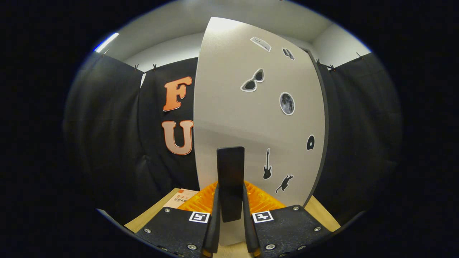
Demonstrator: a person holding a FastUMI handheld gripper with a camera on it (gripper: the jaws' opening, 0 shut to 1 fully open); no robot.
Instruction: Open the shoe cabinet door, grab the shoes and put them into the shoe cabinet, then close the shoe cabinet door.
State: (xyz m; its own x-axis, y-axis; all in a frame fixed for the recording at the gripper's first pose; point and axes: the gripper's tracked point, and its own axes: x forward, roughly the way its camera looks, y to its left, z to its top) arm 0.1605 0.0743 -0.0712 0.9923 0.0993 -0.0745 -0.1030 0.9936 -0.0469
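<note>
The tongs [230, 215] are closed down to a narrow gap, and both fingers press on the sides of a dark upright handle [230, 179] that stands between them and rises past their tips toward twelve o'clock. The handle is a flat, slim bar, held straight up, and it belongs to the shoe cabinet door [251, 118] right behind it.

The door is a tall, pale grey panel that spreads from the handle to twelve o'clock and out toward two o'clock, with a dark edge down its three o'clock side. Whether it stands ajar or flush with the cabinet cannot be told from here. Small stickers are scattered over it: sunglasses [252, 80] at one o'clock, a round moon [287, 103] beside them toward two o'clock, a guitar [267, 165] just to the three o'clock side of the handle, and a leaping cat shape [284, 183] below that.

The door's foot meets a light wooden desk [322, 215], which shows at four and eight o'clock of the tongs. On the desk at nine o'clock of the fingers lies a pale booklet [181, 199], partly hidden.
</note>
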